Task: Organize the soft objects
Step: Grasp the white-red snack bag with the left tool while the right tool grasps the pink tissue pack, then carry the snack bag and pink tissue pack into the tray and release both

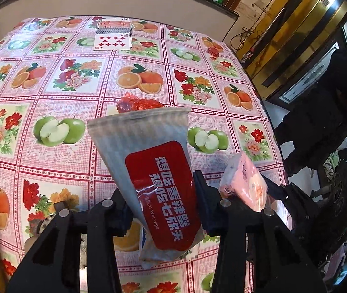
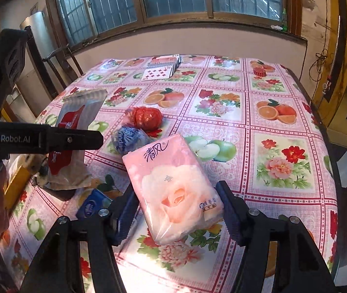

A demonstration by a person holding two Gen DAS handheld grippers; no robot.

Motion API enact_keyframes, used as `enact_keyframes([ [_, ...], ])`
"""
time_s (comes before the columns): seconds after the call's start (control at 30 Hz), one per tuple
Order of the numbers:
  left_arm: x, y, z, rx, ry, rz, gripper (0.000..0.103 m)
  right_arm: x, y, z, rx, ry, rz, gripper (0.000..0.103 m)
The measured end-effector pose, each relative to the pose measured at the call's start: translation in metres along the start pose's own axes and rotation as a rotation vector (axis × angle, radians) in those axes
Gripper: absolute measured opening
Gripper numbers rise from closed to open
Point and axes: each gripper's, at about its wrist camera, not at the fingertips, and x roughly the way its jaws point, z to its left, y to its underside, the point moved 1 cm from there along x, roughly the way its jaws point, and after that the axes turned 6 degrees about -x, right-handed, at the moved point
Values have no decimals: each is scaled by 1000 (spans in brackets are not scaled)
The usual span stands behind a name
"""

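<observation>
My left gripper (image 1: pixel 163 200) is shut on a grey wet-wipe packet (image 1: pixel 149 151) with a red label, which sticks up and away from me. In the right wrist view the same packet (image 2: pixel 75 117) hangs above the table's left side. My right gripper (image 2: pixel 177 210) is shut on a pink tissue pack (image 2: pixel 173 185) printed with a rose, also seen in the left wrist view as the pink pack (image 1: pixel 246 183). On the tablecloth lie a red crumpled bag (image 2: pixel 147 117), a blue patterned bundle (image 2: pixel 127 139) and a small blue tissue pack (image 2: pixel 92 205).
The table (image 2: pixel 283 195) has a pink fruit-and-flower cloth. Playing cards (image 2: pixel 158 73) lie at the far side, and a small red object (image 2: pixel 260 73) sits at the far right. A dark chair (image 2: pixel 51 61) stands left. A person in dark clothes (image 1: pixel 332 97) is at the right.
</observation>
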Motion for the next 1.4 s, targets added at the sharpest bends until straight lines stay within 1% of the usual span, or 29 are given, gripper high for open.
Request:
enact_keyframes([
  [0.1,-28,8,11,5,-2,-27,41,-20,-6,24,-6,-23,-24,65],
  [0.17,-50,14,23,9,1,-40,41,-29,-11,48,-30,-44,-34,65],
  [0.23,-74,22,38,12,-6,-63,41,-35,-15,80,-68,-62,-37,65],
  [0.33,-110,37,67,24,-27,-97,41,-38,-21,131,-117,-113,-41,65],
  [0.43,-145,56,107,31,-69,-122,41,-38,-26,188,-163,-181,-45,65],
  [0.53,-173,71,156,-6,-113,-138,41,-35,-27,245,-206,-244,-44,65],
  [0.6,-189,81,192,-32,-170,-158,42,-31,-27,282,-231,-291,-37,65],
  [0.67,-200,94,226,-66,-219,-171,42,-25,-26,318,-255,-323,-28,65],
  [0.77,-207,113,268,-120,-255,-164,42,-13,-22,363,-291,-364,-8,65],
  [0.87,-209,130,296,-149,-310,-178,42,-1,-18,402,-327,-378,13,65],
  [0.93,-207,138,305,-149,-346,-192,42,7,-13,422,-345,-389,27,65],
  [1.03,-207,146,321,-170,-347,-202,42,17,-8,442,-369,-397,46,66],
  [1.13,-207,150,328,-162,-387,-233,43,24,-3,458,-411,-371,57,67],
  [1.2,-208,154,337,-166,-378,-229,43,26,1,462,-431,-357,60,68],
  [1.27,-206,156,339,-168,-383,-229,49,26,5,466,-446,-345,56,69],
  [1.3,-207,158,341,-168,-385,-235,60,25,6,467,-454,-336,49,70],
  [1.33,-208,160,343,-170,-380,-241,67,23,7,468,-463,-328,39,73],
  [1.37,-208,162,343,-172,-380,-247,67,19,9,467,-469,-317,22,79],
  [1.4,-209,163,344,-173,-384,-252,67,16,10,466,-474,-305,7,82],
])
